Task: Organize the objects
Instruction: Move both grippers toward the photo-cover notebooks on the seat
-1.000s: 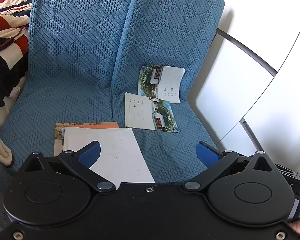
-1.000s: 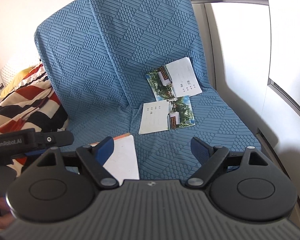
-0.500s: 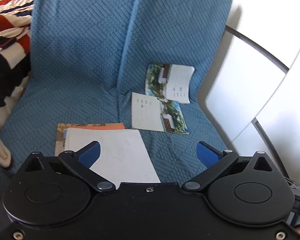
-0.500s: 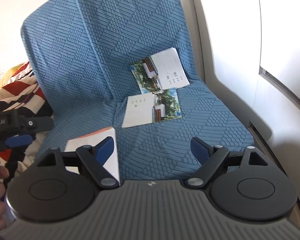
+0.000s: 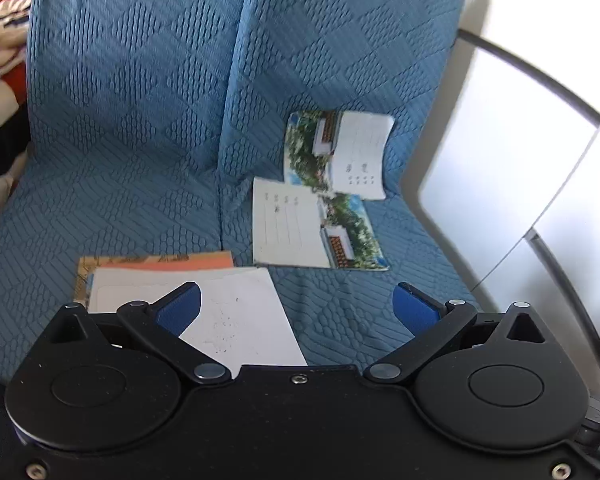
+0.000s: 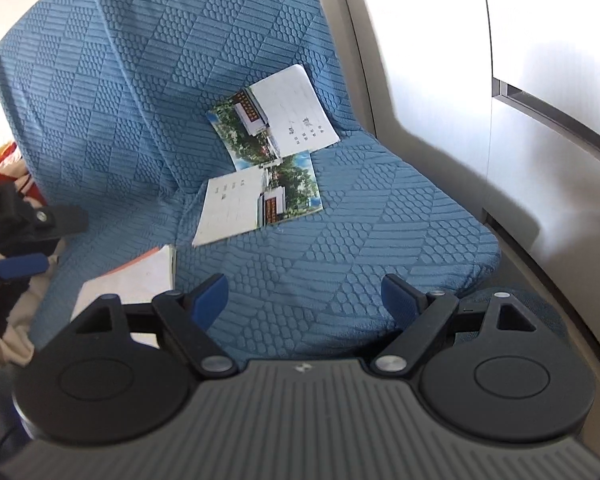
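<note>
We are at the approach, nothing picked up yet: both tongs stand wide with nothing between the pads. Our left gripper (image 5: 296, 304) hangs over the near stack of papers (image 5: 236, 312), a white sheet on top with an orange-edged booklet (image 5: 156, 260) under it, lying on the seat of the blue sofa (image 5: 132, 128). Our right gripper (image 6: 304, 300) points at bare cushion, with two picture cards ahead of it. The lower card (image 6: 256, 208) lies flat on the seat; the upper card (image 6: 276, 116) leans against the backrest and its bottom edge overlaps the lower one

We judge the next move is to gather the loose cards onto the stack. That calls for getting a pad under a thin edge on soft fabric, which could be fiddly; the leaning card offers a freer edge

Our own gripper body hides the stack's near part, so we cannot count its sheets. The print on the cards is too small to read, and a striped blanket (image 5: 0, 40) at the left is cut off
</note>
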Demonstrator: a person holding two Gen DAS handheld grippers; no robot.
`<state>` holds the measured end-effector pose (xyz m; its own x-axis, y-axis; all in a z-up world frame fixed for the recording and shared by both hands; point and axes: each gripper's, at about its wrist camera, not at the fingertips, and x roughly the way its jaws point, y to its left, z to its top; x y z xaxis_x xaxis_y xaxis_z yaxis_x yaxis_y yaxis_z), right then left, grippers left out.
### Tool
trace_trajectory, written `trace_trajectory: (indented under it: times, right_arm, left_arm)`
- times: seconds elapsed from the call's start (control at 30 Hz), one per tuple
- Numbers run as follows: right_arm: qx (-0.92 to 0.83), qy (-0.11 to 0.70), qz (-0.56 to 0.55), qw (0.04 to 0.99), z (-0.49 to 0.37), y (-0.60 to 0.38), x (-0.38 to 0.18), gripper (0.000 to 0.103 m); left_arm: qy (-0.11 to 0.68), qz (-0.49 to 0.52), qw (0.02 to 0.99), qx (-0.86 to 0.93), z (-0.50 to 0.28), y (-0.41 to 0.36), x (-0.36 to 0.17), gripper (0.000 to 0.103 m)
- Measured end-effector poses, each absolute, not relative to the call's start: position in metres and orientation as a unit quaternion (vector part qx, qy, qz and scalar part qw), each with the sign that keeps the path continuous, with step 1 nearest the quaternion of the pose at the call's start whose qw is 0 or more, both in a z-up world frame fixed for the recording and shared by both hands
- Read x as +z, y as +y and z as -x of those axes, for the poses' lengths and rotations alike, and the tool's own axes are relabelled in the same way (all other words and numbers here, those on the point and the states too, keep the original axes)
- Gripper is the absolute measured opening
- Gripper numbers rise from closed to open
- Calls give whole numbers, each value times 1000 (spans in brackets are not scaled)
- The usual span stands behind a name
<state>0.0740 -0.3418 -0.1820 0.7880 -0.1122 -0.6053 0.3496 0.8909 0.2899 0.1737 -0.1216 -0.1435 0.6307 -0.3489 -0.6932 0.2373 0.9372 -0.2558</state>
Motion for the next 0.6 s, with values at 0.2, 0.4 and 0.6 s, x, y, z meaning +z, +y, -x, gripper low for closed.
trace_trajectory:
  times: [0.2,0.4,0.6]
  right_arm:
    - [-126,284,-210,927,-99,-349,-197,85]
    - [-123,272,-212,931,-129,-359,-211,84]
    - [-110,290,-220,925,-162,-376,-230,68]
  left_arm:
    - [409,61,897,-155,-199,-136,-167,101]
    - [415,71,893,-157,-228,-145,-184,92]
    - [433,76,884,-157,-269,-160,-206,73]
